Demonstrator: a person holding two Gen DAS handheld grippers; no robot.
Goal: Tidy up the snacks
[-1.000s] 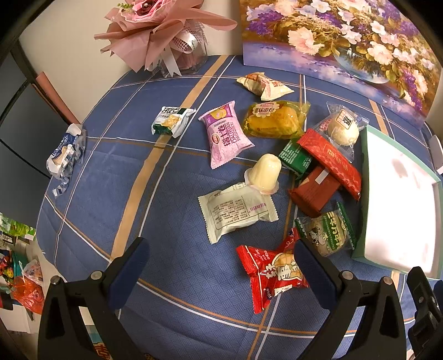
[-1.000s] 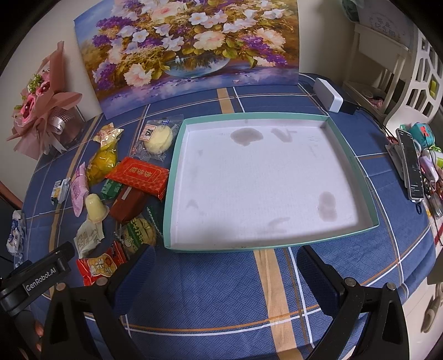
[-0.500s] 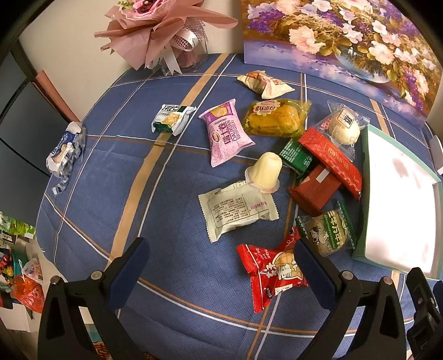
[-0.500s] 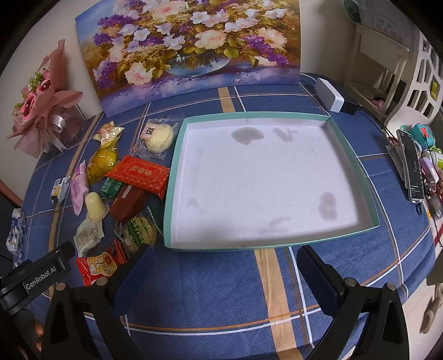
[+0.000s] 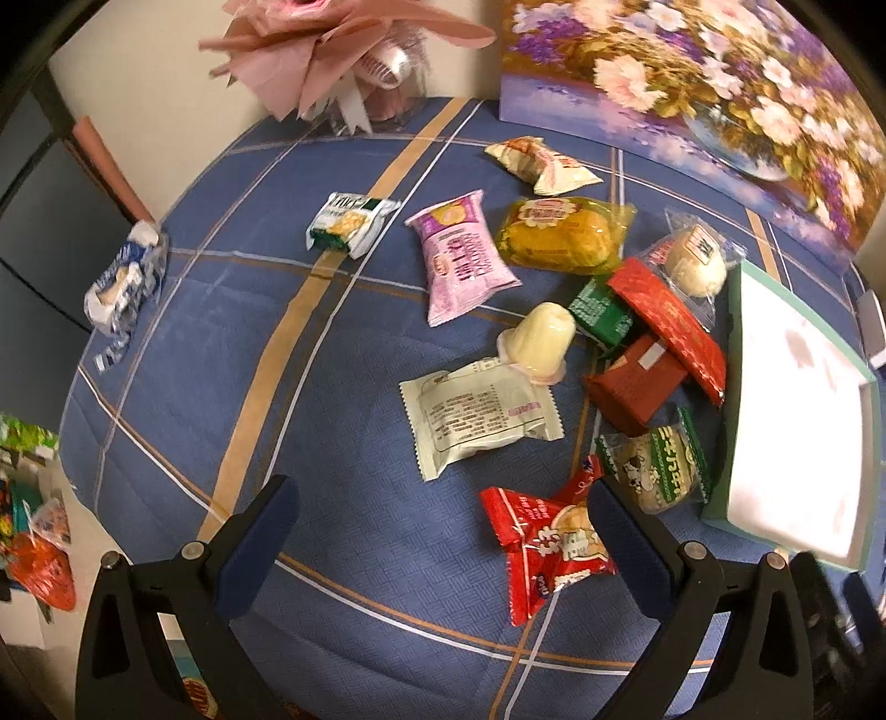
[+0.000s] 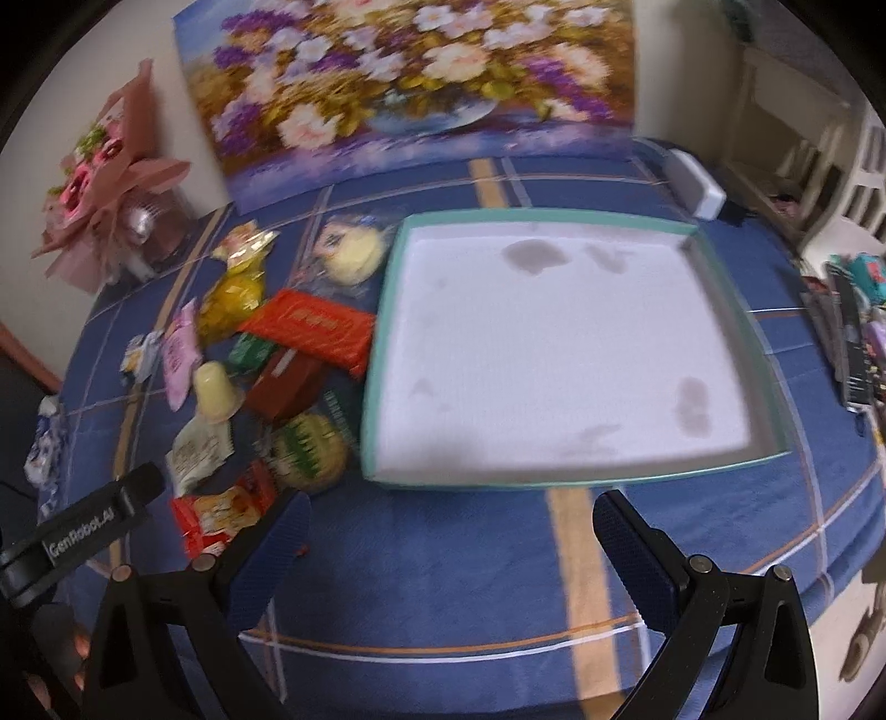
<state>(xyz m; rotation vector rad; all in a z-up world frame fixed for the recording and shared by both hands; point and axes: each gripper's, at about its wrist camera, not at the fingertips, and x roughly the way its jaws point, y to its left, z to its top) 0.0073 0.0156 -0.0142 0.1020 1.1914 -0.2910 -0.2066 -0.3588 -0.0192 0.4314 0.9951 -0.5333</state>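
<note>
Several snack packets lie on a blue tablecloth left of a shallow teal-rimmed white tray, which holds no snacks. Nearest my left gripper are a red packet, a white packet and a green-and-white packet. A jelly cup, pink packet and yellow packet lie farther off. The left gripper is open and empty, low over the cloth. My right gripper is open and empty, just before the tray's near edge. The red packet lies by its left finger.
A flower painting leans on the wall behind the tray. A pink bouquet stands at the far left corner. A blue-white wrapper lies near the left table edge. A white box and a shelf with gadgets are to the right.
Both grippers have moved forward and lower toward the table; the snacks and the tray loom larger. The right wrist view is motion-blurred. Nothing was taken hold of.
</note>
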